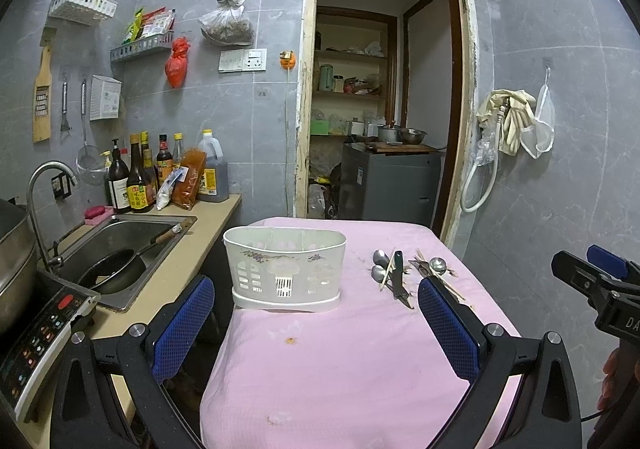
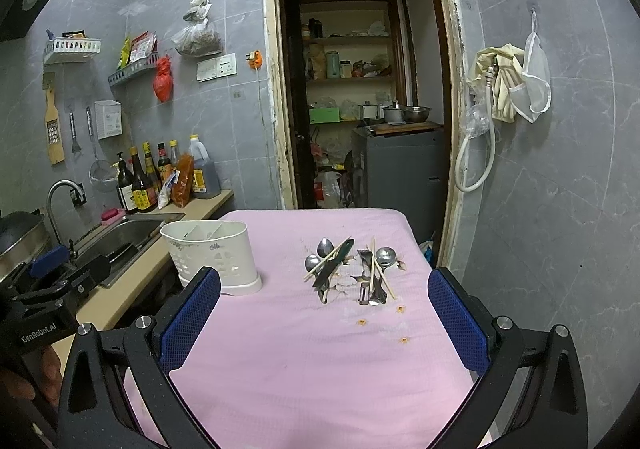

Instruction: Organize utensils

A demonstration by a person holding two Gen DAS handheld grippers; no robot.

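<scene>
Biggest risk here is the tangle: the steel spoons, wooden chopsticks and dark-handled knife [image 2: 334,265] lie crossed in one pile [image 2: 352,269] on the pink tablecloth [image 2: 304,349], so grabbing one could probably drag its neighbours along. The empty white plastic utensil caddy [image 2: 212,255] stands well left of them. The left gripper [image 1: 316,323] and right gripper [image 2: 324,319] both hover over the near table edge, jaws spread wide, holding nothing.

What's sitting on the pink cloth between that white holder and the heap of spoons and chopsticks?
Nothing: in the right wrist view only bare pink cloth separates the white holder from the utensil heap.
</scene>
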